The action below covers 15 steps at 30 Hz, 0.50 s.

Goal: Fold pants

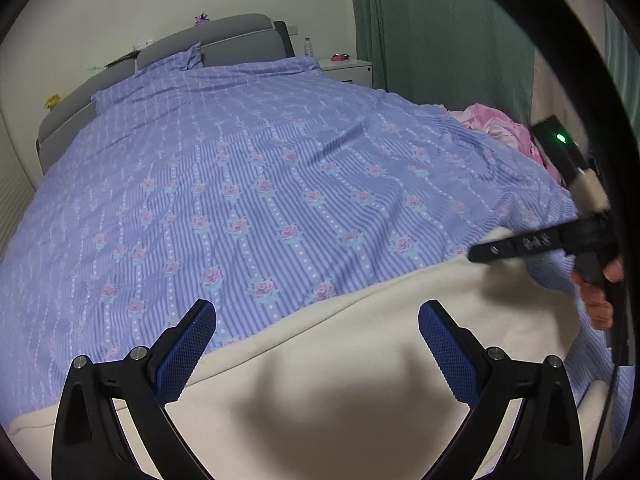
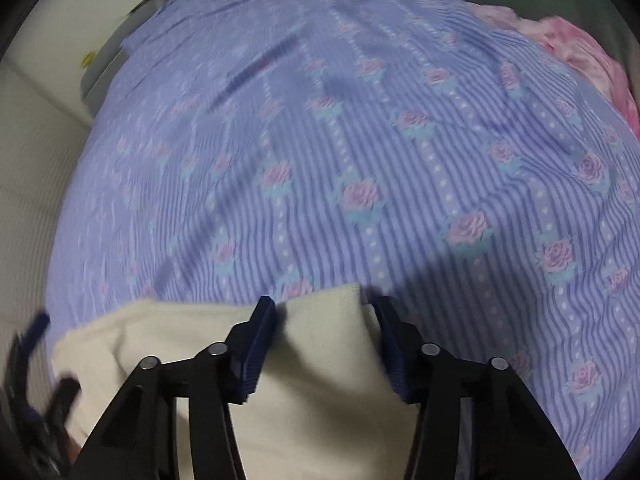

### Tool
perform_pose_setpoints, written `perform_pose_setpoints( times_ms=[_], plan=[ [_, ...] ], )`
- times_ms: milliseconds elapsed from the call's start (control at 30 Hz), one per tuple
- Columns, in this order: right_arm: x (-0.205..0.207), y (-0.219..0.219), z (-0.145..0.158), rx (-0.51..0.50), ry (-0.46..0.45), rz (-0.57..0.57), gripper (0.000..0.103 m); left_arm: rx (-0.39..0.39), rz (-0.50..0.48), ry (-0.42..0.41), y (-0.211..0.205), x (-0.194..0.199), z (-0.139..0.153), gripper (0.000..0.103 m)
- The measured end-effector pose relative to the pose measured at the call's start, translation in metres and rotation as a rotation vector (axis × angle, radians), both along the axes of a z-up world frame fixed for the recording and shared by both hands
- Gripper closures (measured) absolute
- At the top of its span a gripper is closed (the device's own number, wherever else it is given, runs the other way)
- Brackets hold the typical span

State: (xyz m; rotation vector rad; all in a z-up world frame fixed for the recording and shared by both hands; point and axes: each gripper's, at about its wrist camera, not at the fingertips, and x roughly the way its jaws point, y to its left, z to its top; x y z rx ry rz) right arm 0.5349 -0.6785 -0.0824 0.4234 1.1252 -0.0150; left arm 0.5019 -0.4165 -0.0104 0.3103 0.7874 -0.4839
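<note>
1. Pants [image 1: 360, 360]: cream, soft and thick-looking, lying flat on the bed at its near edge, on top of the duvet [image 1: 260, 184].
2. In the left wrist view the cream cloth spreads wide across the foreground, smooth, with a dark shadow on it between the fingers.
3. In the right wrist view a corner of the pants [image 2: 320, 360] comes to a squared end near the fingertips, with the duvet [image 2: 360, 160] beyond it. This view is blurred.
4. Left hand-held gripper [image 1: 317, 320]: its jaws stand wide apart above the pants, with nothing between the blue pads [image 1: 188, 352]. Whether it touches the cloth cannot be told.
5. Right hand-held gripper [image 2: 325, 312]: its jaws stand apart, partly closed in, one on each side of the corner of the pants. The blue pads [image 2: 256, 348] sit beside the cloth edges and are not clamped on it.
6. The right hand-held gripper [image 1: 492, 249] also shows at the right of the left wrist view, held in a hand [image 1: 596, 292], reaching over the far edge of the pants.
7. The duvet is lilac, striped, with rose prints; a pink cloth [image 1: 504, 128] lies bunched at the bed's far right side.
</note>
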Motion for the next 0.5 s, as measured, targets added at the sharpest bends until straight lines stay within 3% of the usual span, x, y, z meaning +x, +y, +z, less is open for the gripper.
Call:
perform_pose_setpoints(
  times_ms=[267,433,500],
  plan=[
    [-0.030,0.018,-0.002,-0.026,-0.050,0.183,0.066,-0.002,0.007,0.012,0.009,-0.001,-0.002,0.000],
    [-0.036,0.023,0.015,-0.127,-0.167,0.169,0.082,0.025,-0.007,-0.021,0.006,-0.004,-0.002,0.000],
    [-0.032,0.022,0.031,-0.166,-0.230,0.136,0.082,0.031,-0.007,-0.052,0.004,-0.004,0.002,0.000]
  ],
)
